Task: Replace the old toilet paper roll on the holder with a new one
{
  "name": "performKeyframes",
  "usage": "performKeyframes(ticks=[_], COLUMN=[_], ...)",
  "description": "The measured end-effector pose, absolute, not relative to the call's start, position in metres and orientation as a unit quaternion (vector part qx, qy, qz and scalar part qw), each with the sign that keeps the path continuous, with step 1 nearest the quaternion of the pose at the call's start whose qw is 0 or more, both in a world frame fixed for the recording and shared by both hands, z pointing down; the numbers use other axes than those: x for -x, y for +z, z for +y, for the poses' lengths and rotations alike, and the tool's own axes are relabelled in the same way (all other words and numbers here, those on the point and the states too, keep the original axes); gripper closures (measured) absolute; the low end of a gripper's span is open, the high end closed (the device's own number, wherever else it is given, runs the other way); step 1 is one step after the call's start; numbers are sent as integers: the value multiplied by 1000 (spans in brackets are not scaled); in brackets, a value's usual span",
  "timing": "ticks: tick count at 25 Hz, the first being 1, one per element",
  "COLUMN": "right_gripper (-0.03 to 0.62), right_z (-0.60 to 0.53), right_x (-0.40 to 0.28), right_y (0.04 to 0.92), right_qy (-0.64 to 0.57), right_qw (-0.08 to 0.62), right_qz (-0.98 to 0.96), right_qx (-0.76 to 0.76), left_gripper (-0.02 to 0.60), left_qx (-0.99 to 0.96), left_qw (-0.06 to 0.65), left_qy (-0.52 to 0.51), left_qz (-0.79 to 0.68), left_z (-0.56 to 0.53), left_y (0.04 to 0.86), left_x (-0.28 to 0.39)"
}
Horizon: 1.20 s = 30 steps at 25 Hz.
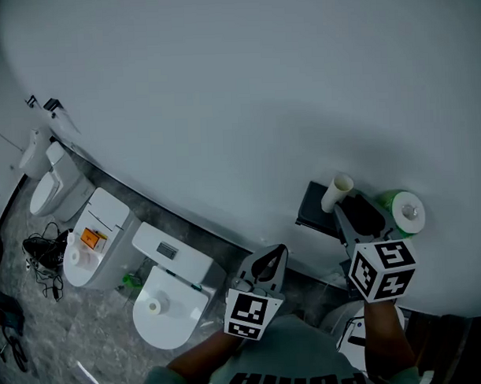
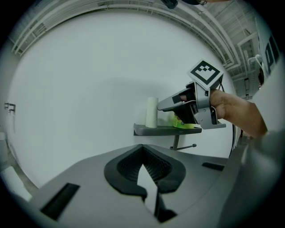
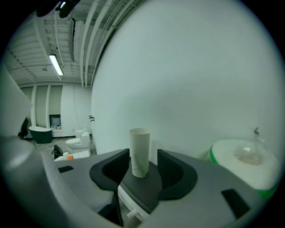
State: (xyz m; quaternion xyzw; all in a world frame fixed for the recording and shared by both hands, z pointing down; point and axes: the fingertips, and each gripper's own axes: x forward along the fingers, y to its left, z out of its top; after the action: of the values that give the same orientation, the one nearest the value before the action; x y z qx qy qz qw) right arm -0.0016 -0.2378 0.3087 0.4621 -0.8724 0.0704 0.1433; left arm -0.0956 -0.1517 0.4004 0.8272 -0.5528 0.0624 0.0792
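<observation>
The empty cardboard tube (image 3: 139, 152) stands upright on the holder shelf (image 2: 164, 130), long axis vertical, just ahead of the right gripper (image 3: 143, 161) with its jaws parted (left gripper (image 2: 143, 153) clenched on nothing).

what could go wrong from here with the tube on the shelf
The empty tube stands upright on the shelf, between the fingers of the right gripper with a gap at one side; an uneven close could tip it off the edge. The new roll sits close beside that gripper, so a sideways swing might knock it down.
</observation>
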Motion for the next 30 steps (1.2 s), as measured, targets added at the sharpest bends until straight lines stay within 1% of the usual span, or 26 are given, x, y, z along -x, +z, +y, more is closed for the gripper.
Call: performKeyframes(ticks=[6, 13, 26, 30], right_gripper=[410, 410, 408, 368], right_z=[-217, -195, -163, -162], right_x=[-12, -37, -109, -126], right_y=[298, 290, 301, 305], right_qy=[54, 43, 27, 33], right_qw=[114, 87, 69, 64], right_qz=[-872, -863, -811, -802], right_qx=[-473, -495, -581, -593], left_gripper=[577, 577, 578, 578], left_qx=[-838, -860, -895, -898], left_qw=[77, 73, 59, 55], left_qy=[62, 63, 67, 70], left_qz=[-537, -501, -436, -430], left_z=[-151, -149, -147, -145], left_y=[398, 395, 382, 380], left_x=[84, 55, -1, -9])
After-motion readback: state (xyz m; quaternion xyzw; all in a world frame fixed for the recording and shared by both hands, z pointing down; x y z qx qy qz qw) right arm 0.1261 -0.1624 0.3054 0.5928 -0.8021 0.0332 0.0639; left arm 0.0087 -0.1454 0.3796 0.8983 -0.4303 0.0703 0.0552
